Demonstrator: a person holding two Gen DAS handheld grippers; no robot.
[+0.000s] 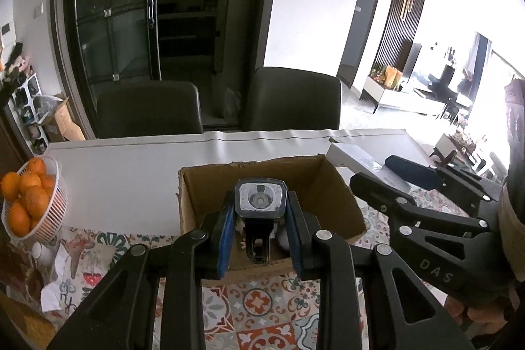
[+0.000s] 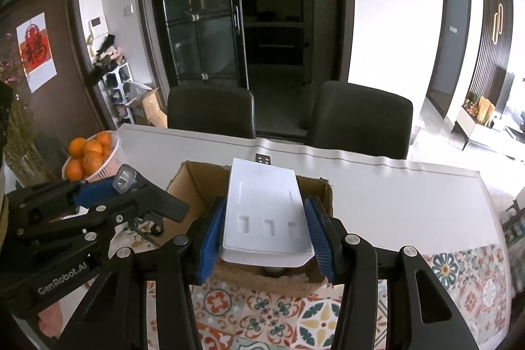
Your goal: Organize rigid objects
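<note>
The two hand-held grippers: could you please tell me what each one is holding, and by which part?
The left hand-held gripper clamps a small grey-faced gadget by its two sides; the right hand-held gripper clamps a flat white tray by its long side edges, above the cardboard box.

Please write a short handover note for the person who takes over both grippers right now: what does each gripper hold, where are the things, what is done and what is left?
Left gripper: shut on a small grey-faced device, held over the open cardboard box.
Right gripper: shut on a flat white tray, also held over the box.
The box stands on the patterned tablecloth. A basket of oranges stands at the left of the table.
Done: both items are picked up and in a firm grip.
Left: both are still in the pads, not yet set down. The box looks the likely place for them. Its contents are mostly hidden.
</note>
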